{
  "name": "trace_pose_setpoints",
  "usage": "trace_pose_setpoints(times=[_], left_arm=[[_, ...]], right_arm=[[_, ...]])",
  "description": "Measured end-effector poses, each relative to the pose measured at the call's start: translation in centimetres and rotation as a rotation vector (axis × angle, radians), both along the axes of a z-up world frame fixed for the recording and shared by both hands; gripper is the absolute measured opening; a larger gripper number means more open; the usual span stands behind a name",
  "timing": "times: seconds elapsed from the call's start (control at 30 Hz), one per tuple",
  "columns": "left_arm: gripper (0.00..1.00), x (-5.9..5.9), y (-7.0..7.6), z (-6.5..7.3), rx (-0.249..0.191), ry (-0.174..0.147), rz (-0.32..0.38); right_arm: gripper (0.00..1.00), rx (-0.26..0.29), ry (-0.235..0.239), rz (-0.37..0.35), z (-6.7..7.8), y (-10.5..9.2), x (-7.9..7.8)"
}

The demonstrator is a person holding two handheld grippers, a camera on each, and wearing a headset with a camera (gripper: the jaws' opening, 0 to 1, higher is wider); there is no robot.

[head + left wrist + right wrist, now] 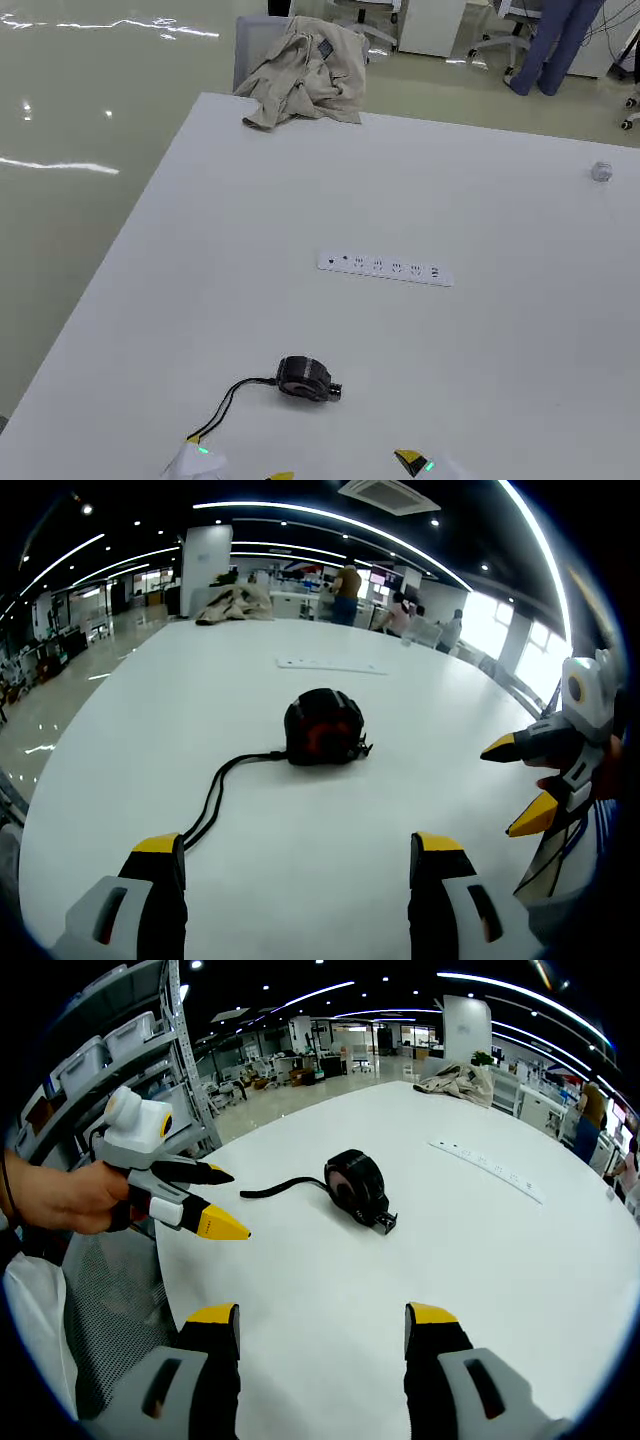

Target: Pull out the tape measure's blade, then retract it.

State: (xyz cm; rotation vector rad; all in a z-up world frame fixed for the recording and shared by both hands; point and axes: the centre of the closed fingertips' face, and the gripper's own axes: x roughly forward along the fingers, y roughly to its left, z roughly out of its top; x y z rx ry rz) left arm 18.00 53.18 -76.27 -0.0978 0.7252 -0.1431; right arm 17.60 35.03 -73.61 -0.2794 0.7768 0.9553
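Tape measure [322, 727]: in the left gripper view, a round black case with red on its face. It lies on the white surface [430, 695] straight ahead, apart from both claws, with its hook tab at the case's right side.
Strap [215, 790]: a black cord runs from the case toward the near left jaw. Its end slips out of sight beside that jaw's yellow tip.
Own claw: the left claw [295, 845] has its jaws spread wide with nothing between them.
Other claw: the right claw [505, 790] comes in from the right, partly cut off. Its yellow tips are parted and empty.
Far end: a white power strip [330, 665] lies beyond the case and a beige jacket [232, 605] at the far left. The people behind are too small to make out.
Right gripper view, claws: the right claw is spread wide and pinches nothing. A hand [60, 1198] holds the left claw at the left, tips parted just beside the strap's end; whether they touch it cannot be told.
Writing: the label on the case is too small to read.
Room: shelving with grey bins [120, 1050] stands on the left, under strip lights on a dark ceiling.
Head view, near edge: the tape measure lies close to the near edge. Yellow claw tips and green lights show below it, the rest cut off.
Middle: the power strip's markings are unreadable.
Far right: a small shiny object [601, 172], hard to identify.
Far edge: the jacket is draped over a grey chair [250, 45] beside the glossy floor [90, 120].
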Motion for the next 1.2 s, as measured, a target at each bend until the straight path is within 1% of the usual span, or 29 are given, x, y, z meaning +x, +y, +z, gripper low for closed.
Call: trace_pose_setpoints(times=[0.1, 0.2, 0.4, 0.57, 0.63, 0.73, 0.8, 0.9, 1.2], left_arm=[[0.91, -0.4, 0.0, 0.1, -0.003, 0.0, -0.004], [0.91, -0.9, 0.1, 0.0, -0.004, 0.005, -0.01], [0.92, -1.8, 0.3, 0.3, -0.001, 0.011, -0.015], [0.93, -2.3, 0.4, 0.6, -0.011, 0.013, -0.009], [0.93, -2.4, 0.4, 0.7, -0.01, 0.012, -0.009], [0.94, -2.5, 0.4, 1.0, -0.014, 0.01, -0.007], [0.96, -2.7, 0.3, 1.0, -0.018, 0.017, -0.01], [0.96, -2.9, 0.4, 1.1, -0.018, 0.019, -0.012], [0.99, -3.6, 0.5, 1.8, -0.019, 0.022, -0.019]], right_arm=[[0.7, -0.002, -0.002, -0.011, 0.2, -0.5, -0.4], [0.71, 0.0, -0.005, -0.022, 0.5, -0.9, -0.7], [0.73, 0.006, -0.016, -0.054, 1.4, -1.7, -0.6], [0.75, 0.013, -0.028, -0.067, 2.2, -1.9, -0.7], [0.76, 0.013, -0.027, -0.066, 2.4, -2.0, -0.8], [0.79, 0.025, -0.022, -0.075, 3.1, -2.0, -1.0], [0.8, 0.026, -0.027, -0.079, 3.5, -2.1, -1.2], [0.81, 0.033, -0.029, -0.087, 4.0, -2.1, -1.4], [0.85, 0.032, -0.033, -0.105, 5.1, -2.9, -1.7]])
